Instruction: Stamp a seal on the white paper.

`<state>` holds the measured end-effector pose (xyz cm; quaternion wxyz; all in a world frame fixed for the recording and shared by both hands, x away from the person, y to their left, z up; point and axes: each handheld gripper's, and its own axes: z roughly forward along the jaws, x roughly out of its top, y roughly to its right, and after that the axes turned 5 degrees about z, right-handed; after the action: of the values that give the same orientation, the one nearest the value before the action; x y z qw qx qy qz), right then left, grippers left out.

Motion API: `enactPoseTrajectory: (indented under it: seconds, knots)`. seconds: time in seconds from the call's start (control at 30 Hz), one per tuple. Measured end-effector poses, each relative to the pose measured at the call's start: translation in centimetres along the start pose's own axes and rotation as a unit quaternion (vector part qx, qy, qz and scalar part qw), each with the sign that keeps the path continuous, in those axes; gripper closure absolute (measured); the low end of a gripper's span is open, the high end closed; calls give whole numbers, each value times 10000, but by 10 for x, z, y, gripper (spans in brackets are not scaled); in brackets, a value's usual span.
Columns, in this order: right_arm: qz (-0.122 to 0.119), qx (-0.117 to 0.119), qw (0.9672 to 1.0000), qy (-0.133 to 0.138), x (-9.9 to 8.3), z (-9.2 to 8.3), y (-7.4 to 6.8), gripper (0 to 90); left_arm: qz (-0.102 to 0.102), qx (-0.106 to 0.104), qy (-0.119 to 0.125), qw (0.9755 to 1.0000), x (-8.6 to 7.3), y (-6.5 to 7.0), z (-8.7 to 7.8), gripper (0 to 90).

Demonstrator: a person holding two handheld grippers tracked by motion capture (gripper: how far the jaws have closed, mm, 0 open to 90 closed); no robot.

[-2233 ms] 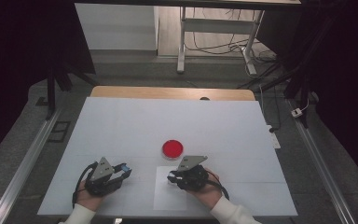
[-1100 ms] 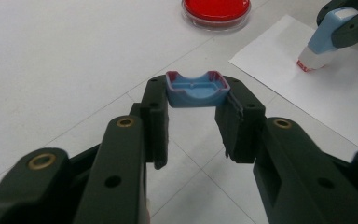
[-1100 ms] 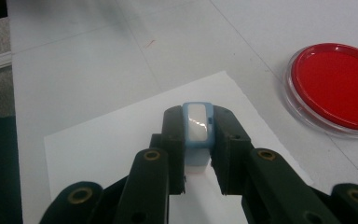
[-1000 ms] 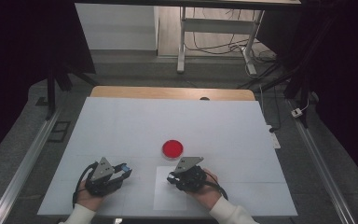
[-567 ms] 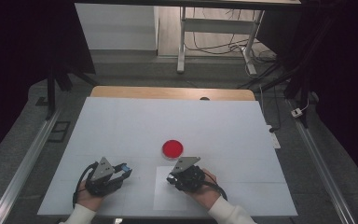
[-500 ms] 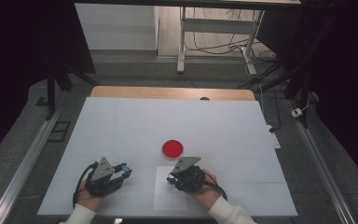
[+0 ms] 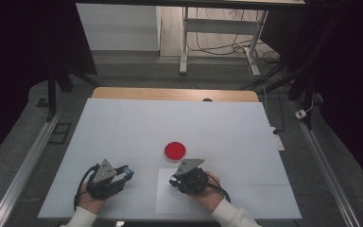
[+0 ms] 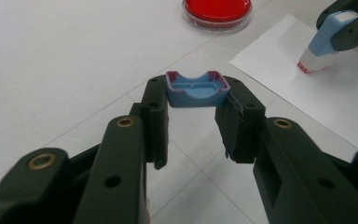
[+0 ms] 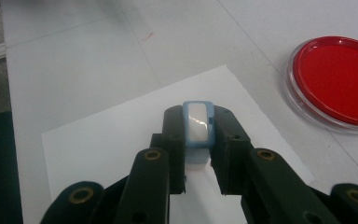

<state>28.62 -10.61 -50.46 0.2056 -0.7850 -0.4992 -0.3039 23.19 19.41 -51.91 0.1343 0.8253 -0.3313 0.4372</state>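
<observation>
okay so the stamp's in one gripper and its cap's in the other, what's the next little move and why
Probably press straight down. The right hand-held gripper holds the blue stamp with its red face at the white paper, as the left gripper view shows. The left hand-held gripper holds the cap aside; the red ink pad sits open nearby.

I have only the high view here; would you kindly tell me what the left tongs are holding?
Observer: The left tongs are shut on a blue cap whose rim is stained red.
Operator: Thank you. And what do the right ones grip?
Observer: The right tongs clamp a blue and white stamp by its sides.
Operator: Which way does its working end face?
Observer: In the left gripper view its red end points down at the white sheet, apart from the red dish.
</observation>
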Motion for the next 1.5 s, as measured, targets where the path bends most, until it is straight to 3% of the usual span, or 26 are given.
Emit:
enactPoseTrajectory:
  seconds: [0.73,0.87,1.5]
  knots:
    - [84,86,9998,181,-1,-5,3,752,-7,12,0,10000,0,-1,0,644]
    - [233,169,9994,189,-2,-7,4,752,-10,11,2,10000,-1,-2,0,644]
    - [451,127,9970,612,-4,-21,13,751,-10,5,0,10000,-1,-2,0,644]
